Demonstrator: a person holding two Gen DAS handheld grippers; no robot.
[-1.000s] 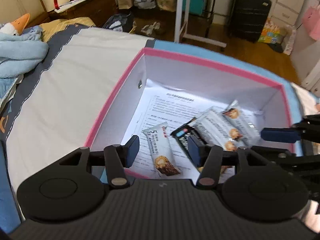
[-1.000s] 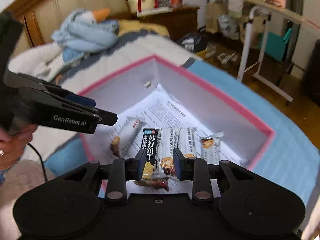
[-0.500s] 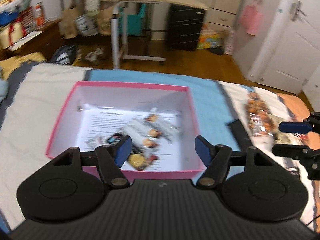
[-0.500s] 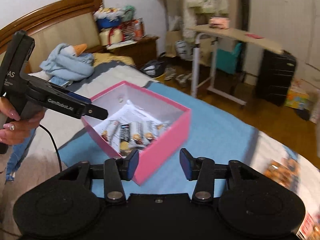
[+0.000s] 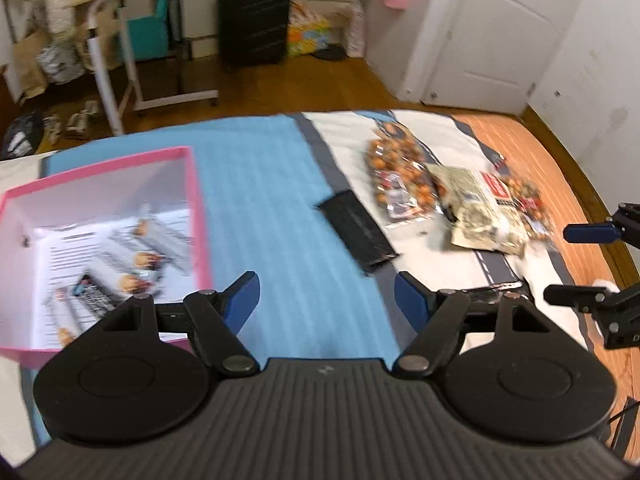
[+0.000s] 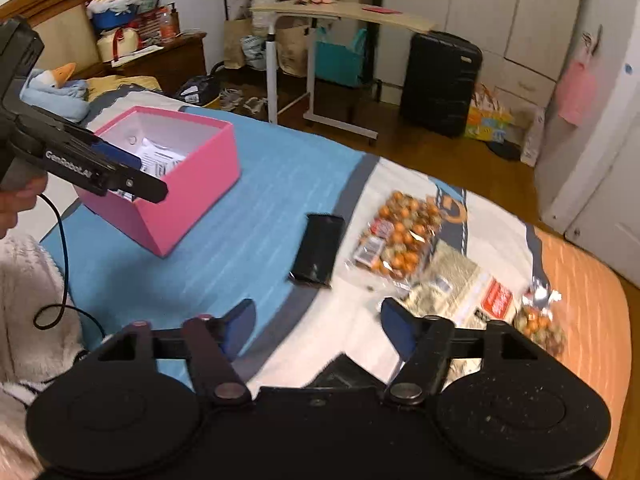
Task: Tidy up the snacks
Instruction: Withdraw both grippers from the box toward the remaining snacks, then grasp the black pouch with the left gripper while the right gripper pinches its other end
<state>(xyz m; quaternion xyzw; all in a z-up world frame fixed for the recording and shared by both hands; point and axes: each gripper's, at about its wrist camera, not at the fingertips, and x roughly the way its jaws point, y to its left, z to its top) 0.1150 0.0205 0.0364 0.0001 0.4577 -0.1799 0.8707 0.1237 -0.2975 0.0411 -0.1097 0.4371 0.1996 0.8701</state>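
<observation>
A pink box (image 5: 196, 208) (image 6: 192, 180) sits on the blue bedspread and holds several snack bars (image 5: 144, 256) on a printed sheet. A black snack pack (image 5: 356, 236) (image 6: 318, 250) lies right of the box. Bags of orange snacks (image 5: 400, 176) (image 6: 404, 236) and a pale printed bag (image 5: 476, 208) (image 6: 448, 284) lie further right. My left gripper (image 5: 326, 306) is open and empty above the blue cover, right of the box. My right gripper (image 6: 318, 328) is open and empty, above the bed near the black pack; it also shows at the right edge of the left wrist view (image 5: 576, 264).
A small snack bag (image 6: 540, 320) lies on the orange cover (image 5: 560, 184) at the right. Another dark pack (image 5: 492, 292) lies near my right gripper. Beyond the bed stand a rolling desk (image 6: 340, 16), a black suitcase (image 6: 440, 84) and a white door (image 5: 492, 32).
The right gripper let go of the snack bar in the box and opened. Both grippers pulled out of the box and swung right toward the loose snacks.
</observation>
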